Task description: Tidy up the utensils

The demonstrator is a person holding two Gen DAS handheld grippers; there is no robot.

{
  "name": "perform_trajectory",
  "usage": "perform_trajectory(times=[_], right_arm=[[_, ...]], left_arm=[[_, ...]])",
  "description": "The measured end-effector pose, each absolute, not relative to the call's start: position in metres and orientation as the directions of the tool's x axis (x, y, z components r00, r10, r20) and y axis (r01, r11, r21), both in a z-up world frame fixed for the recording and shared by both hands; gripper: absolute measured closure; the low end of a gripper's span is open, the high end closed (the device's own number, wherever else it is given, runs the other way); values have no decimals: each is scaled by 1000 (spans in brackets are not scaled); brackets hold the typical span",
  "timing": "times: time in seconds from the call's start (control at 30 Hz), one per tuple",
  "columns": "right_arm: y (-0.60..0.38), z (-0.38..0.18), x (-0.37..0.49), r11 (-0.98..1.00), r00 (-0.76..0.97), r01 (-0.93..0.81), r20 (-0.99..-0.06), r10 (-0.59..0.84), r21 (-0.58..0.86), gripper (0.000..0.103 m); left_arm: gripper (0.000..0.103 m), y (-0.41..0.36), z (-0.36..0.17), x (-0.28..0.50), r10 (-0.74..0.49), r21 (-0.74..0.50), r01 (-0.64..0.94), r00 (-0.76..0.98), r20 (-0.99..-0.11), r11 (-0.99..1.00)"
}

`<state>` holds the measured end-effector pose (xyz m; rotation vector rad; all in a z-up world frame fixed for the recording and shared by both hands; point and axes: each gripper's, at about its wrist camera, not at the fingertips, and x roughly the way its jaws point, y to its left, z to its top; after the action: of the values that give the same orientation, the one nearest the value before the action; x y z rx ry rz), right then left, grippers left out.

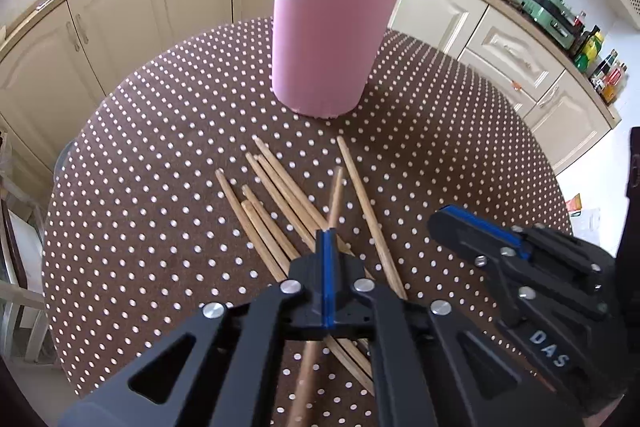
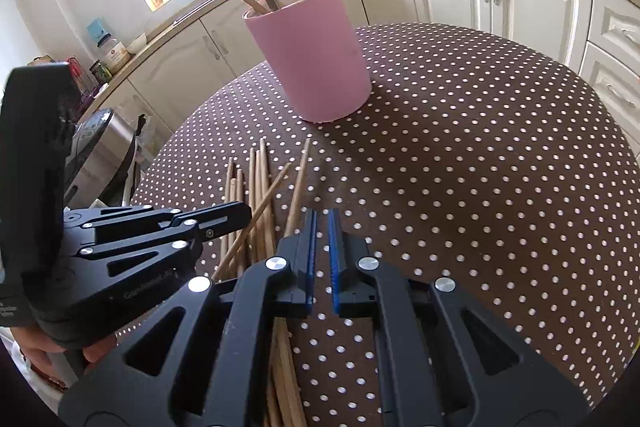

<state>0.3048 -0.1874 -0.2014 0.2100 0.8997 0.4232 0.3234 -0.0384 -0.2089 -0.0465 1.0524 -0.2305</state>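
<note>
Loose chopsticks [image 1: 280, 211] lie on the tabletop [image 1: 160, 187] under my left hand-held gripper [image 1: 329, 233], which pinches one chopstick [image 1: 335, 197]. Right hand-held gripper [image 2: 322, 223], beside it, nearly closed, empty. Cup [image 1: 330, 43] ahead holds four; most remain.

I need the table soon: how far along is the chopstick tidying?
Done: four chopsticks stand in the pink cup. In hand: the left gripper is shut on one chopstick; the right gripper holds nothing. Left: a loose pile of chopsticks on the dotted tablecloth.
</note>
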Motion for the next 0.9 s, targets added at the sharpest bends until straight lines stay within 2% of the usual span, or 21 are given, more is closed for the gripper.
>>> perform_trajectory(times=[0.3,0.37,0.43,0.6,0.73,0.9], right_arm=[[-165,-214,323,892,483,-267,-751,451,364,96],[-162,-217,326,894,473,-263,-759,447,363,87],[-158,-218,329,898,469,-260,-767,438,355,66],[-148,-219,332,916,481,-266,-782,397,301,69],[-138,-218,336,925,482,-277,-795,369,261,73],[-130,-218,340,927,481,-284,-801,358,244,73]], left_arm=[[102,-15,-189,323,-209,-148,157,513,-833,976],[102,-10,-186,322,-205,-140,163,524,-826,977],[102,-5,-183,321,-208,-145,157,540,-816,977],[102,12,-187,325,-151,-101,122,539,-829,987],[102,19,-199,328,-161,-110,132,488,-858,985],[102,12,-208,324,-171,-93,188,457,-873,978]])
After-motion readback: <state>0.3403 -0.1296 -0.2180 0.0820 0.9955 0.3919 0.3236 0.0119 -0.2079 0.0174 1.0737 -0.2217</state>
